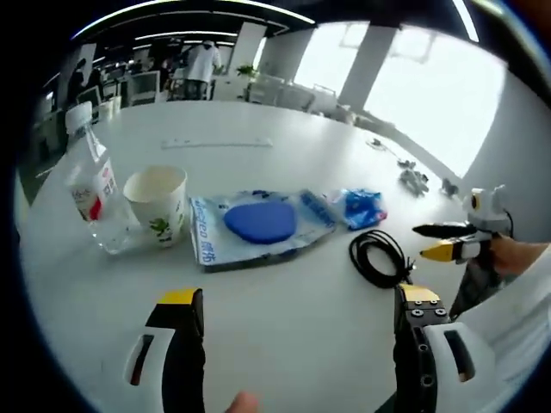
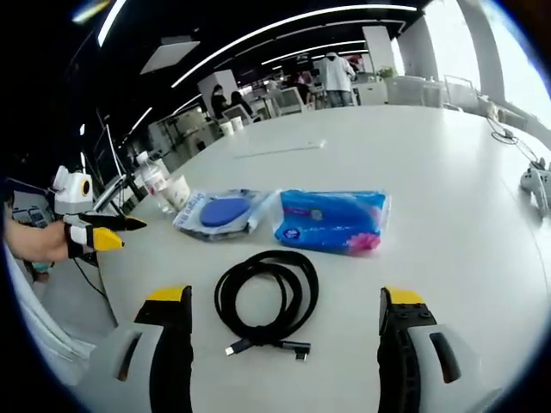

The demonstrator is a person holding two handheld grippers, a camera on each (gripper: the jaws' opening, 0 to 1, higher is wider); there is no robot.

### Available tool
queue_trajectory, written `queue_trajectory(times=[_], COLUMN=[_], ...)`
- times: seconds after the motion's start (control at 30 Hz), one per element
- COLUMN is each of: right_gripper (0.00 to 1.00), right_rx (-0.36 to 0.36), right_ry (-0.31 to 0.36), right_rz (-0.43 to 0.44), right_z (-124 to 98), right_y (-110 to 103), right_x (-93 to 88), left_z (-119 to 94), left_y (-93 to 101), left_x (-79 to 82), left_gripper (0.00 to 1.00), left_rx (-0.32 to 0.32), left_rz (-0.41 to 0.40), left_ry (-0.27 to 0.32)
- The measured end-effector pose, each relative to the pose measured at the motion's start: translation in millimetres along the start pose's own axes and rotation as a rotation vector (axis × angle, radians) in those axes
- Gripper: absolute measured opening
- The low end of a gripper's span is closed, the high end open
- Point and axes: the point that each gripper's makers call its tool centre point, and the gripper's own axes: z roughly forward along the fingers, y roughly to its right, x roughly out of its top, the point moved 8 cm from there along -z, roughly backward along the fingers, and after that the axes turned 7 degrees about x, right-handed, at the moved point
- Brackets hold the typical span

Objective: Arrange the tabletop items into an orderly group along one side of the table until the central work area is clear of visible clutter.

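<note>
Black cable [image 2: 267, 301], coiled loosely, lies on the white table [image 2: 448, 172] straight ahead of my right gripper [image 2: 282, 323], between its two yellow-tipped jaws, which stand wide apart and hold nothing. Just beyond the cable sits a blue tissue pack [image 2: 331, 221], and to its left a clear pouch with a blue disc [image 2: 219, 212] inside. Farther along that row stand a paper cup [image 2: 178, 191] and a plastic bottle [image 2: 152, 181], close together near the table edge.

From the left gripper view the same row reads bottle [image 1: 89, 176], cup [image 1: 158, 202], pouch [image 1: 258, 224], tissue pack [image 1: 360, 206], with the cable [image 1: 379, 255] lying nearer me and out of line. My left gripper [image 1: 293, 323] is also spread and empty, well short of the row.

I judge the row mostly formed and the cable to be the stray. Next I would lower the right jaws over the bundled strands, close on several at once so the coil does not unravel, and set it beside the tissue pack.
</note>
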Motion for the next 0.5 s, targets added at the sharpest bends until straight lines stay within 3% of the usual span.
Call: queue_trajectory(times=[0.17, 0.27, 0.5], right_gripper=[0.89, 0.89, 0.9], right_rx=[-0.003, -0.006, -0.021], right_ry=[-0.004, -0.002, -0.009], right_rz=[-0.002, -0.003, 0.009], right_z=[-2, -3, -9], right_y=[-3, -4, -7], right_x=[-1.0, -0.6, -1.3], left_z=[-15, -25, -43], left_y=[-17.6, -29.7, -50.9], left_x=[1.2, 4.0, -0.9], left_gripper=[0.89, 0.88, 0.92], left_rx=[0.032, 0.069, 0.095], left_rz=[-0.015, 0.031, 0.028], left_ry=[0.023, 0.059, 0.062])
